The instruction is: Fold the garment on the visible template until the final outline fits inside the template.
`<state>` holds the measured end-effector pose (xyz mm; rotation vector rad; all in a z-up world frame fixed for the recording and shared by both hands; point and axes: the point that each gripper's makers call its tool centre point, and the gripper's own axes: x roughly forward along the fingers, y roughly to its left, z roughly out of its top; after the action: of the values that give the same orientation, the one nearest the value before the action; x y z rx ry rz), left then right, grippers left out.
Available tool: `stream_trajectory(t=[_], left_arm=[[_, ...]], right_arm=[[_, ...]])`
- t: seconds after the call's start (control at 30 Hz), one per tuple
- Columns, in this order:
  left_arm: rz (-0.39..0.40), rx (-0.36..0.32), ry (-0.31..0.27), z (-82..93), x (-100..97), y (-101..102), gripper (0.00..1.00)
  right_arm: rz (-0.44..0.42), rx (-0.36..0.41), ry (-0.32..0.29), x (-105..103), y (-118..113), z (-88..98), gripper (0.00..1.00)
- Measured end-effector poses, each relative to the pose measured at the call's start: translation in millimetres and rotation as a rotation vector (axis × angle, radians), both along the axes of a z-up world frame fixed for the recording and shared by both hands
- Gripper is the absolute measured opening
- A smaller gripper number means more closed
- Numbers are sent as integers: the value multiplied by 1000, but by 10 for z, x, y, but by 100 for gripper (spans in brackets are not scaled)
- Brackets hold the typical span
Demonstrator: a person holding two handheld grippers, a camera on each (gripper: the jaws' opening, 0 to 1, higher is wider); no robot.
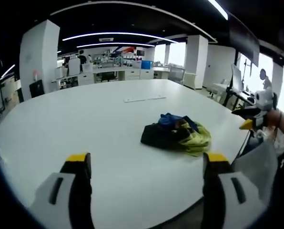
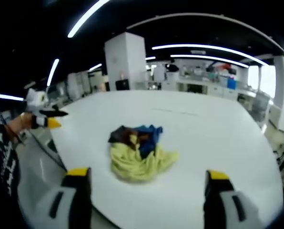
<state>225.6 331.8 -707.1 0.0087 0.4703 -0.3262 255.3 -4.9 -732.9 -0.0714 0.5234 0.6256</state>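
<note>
A crumpled garment (image 1: 177,133) of yellow, blue and dark cloth lies in a heap on the big white desk (image 1: 85,124), near the desk's edge and well apart from both grippers. In the left gripper view the left gripper (image 1: 147,167) has its fingers (image 1: 78,164) spread wide with nothing between them, hanging over the near part of the desk. In the right gripper view the right gripper (image 2: 144,181) is spread wide too and holds nothing, with the garment (image 2: 137,152) lying just ahead of it.
</note>
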Motion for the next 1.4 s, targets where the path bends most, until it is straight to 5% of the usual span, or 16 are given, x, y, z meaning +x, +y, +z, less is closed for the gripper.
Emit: stream_trajectory(t=[0.77, 0.9, 1.4], left_arm=[[-122, -11, 34, -228, 179, -396, 83], [-146, -49, 30, -241, 230, -516, 78], [-261, -60, 43, -388, 416, -848, 59]], right_arm=[[82, 21, -32, 177, 261, -64, 98], [111, 43, -24, 202, 335, -68, 70], [185, 65, -29, 418, 636, -216, 44]])
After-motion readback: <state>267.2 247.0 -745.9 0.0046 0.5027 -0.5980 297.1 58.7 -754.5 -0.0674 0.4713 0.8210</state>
